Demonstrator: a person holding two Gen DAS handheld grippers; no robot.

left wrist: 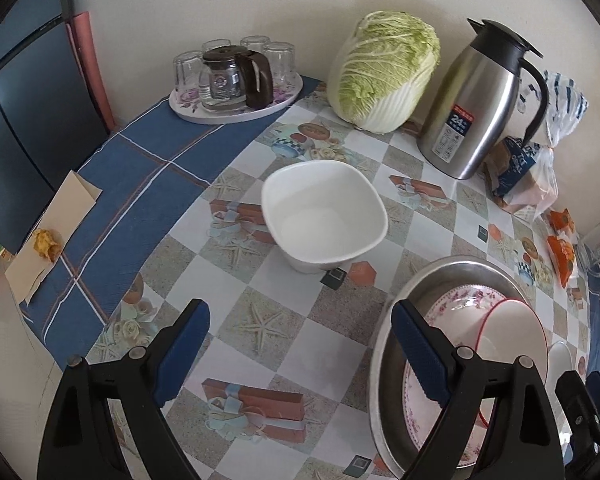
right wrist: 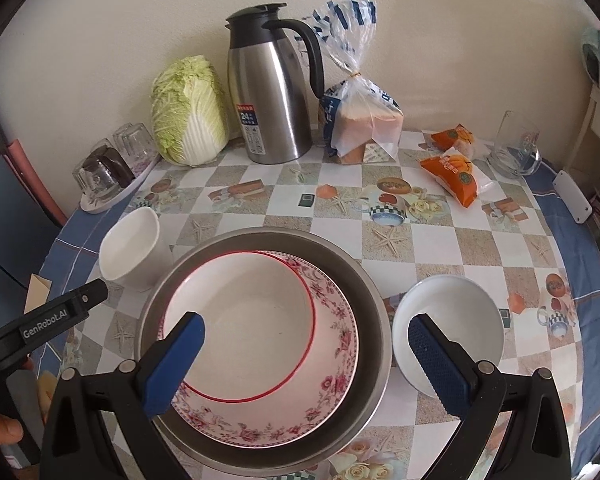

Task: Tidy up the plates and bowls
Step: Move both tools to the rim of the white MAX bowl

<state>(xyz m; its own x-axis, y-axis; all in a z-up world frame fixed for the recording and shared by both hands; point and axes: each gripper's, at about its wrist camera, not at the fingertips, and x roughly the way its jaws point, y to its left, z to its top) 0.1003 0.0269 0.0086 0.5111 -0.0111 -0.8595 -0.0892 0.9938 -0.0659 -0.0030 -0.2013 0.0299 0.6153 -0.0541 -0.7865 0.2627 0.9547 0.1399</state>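
Hovering: left tongs (left wrist: 300, 356) spread, empty | right tongs (right wrist: 306, 348) spread, empty | white square bowl (left wrist: 324, 216) ahead of left tongs: light, rigid, glazed-slick, chippable | pinch near rim wall.

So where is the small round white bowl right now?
In the right wrist view, the small round white bowl sits on the table at lower right, just right of the steel basin holding the stacked plates, partly behind a finger of the right hand-held gripper.
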